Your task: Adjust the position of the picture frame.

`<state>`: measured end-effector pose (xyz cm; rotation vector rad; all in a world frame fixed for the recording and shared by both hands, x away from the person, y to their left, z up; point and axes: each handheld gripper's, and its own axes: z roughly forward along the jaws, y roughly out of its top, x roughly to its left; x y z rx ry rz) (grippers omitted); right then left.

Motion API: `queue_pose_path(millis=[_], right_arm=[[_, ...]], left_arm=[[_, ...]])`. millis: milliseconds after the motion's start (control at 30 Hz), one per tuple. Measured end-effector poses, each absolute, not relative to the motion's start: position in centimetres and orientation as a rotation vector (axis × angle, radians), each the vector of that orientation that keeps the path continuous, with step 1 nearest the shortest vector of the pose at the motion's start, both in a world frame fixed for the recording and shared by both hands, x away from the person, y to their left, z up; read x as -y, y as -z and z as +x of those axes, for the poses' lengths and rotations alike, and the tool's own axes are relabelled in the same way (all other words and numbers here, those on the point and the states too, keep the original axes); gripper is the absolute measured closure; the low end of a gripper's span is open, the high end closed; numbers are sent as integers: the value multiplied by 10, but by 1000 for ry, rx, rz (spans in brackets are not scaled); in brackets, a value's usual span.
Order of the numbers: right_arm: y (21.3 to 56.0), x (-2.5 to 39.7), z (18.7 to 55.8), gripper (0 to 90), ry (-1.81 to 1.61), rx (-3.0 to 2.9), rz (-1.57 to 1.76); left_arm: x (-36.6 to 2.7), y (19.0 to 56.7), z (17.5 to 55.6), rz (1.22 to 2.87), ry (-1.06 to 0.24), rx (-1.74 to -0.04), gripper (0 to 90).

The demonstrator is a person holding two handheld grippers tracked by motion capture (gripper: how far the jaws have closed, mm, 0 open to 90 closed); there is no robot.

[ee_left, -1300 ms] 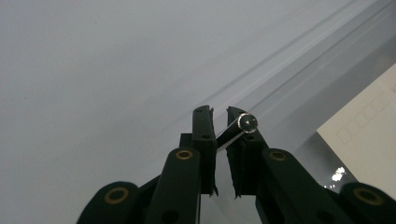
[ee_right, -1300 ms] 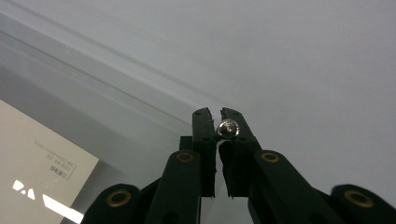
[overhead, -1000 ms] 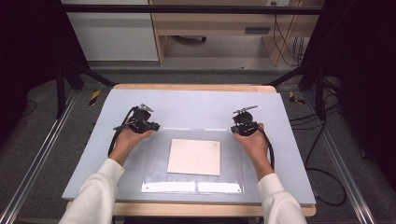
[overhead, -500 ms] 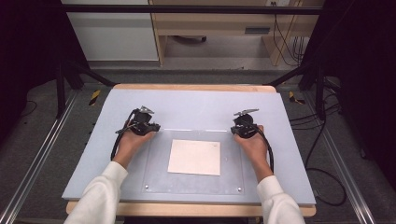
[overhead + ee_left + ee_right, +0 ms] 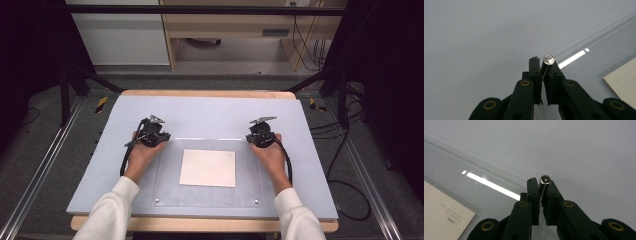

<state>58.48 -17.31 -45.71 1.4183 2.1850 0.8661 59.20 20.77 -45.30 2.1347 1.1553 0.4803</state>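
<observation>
Gripping the far corners of a clear acrylic sheet (image 5: 210,192), the two tools sit on the grey counter (image 5: 210,112). The left hand-held gripper (image 5: 152,136) is clenched on the sheet's edge beside a round metal stud (image 5: 548,59); the right hand-held gripper (image 5: 261,136) is clenched likewise beside its own stud (image 5: 545,179). A cream card (image 5: 208,168) lies under the sheet, midway between both hands.
</observation>
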Motion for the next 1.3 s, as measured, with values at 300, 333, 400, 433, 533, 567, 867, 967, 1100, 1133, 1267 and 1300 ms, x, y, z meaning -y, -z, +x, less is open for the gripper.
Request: queue_pose_path(millis=[300,333,400,433,533,567,867,967,1100,1133,1267,1300], right_arm=[[462,173,585,847,-872,-2176,1413],[462,173,585,847,-874,-2175,1410],[462,173,584,842,-875,-2172,1395],[462,174,584,833,-880,-2170,1386],[461,176,578,789,-935,-2142,1374],[460,177,576,775,-934,-2136,1358],[458,182,566,738,-1005,-2096,1222],[456,181,566,753,-1014,-2092,1211],[456,178,567,788,-1003,-2086,1211],[456,178,568,806,-999,-2085,1211],[456,179,568,839,-997,-2076,1219],[456,179,568,839,-997,-2076,1219]], left_arm=[[-208,459,593,2115,-483,-1163,841],[-208,459,593,2115,-484,-1161,841],[-208,459,593,2112,-486,-1160,840],[-207,460,591,2103,-506,-1158,840],[-208,462,589,2104,-531,-1139,838],[-208,462,589,2103,-532,-1134,838],[-209,464,588,2078,-538,-1130,836],[-209,464,588,2077,-538,-1130,834],[-210,464,587,2080,-552,-1121,823],[-210,464,587,2075,-557,-1120,816],[-210,461,583,2025,-584,-1115,809],[-210,461,583,2025,-584,-1115,807]])
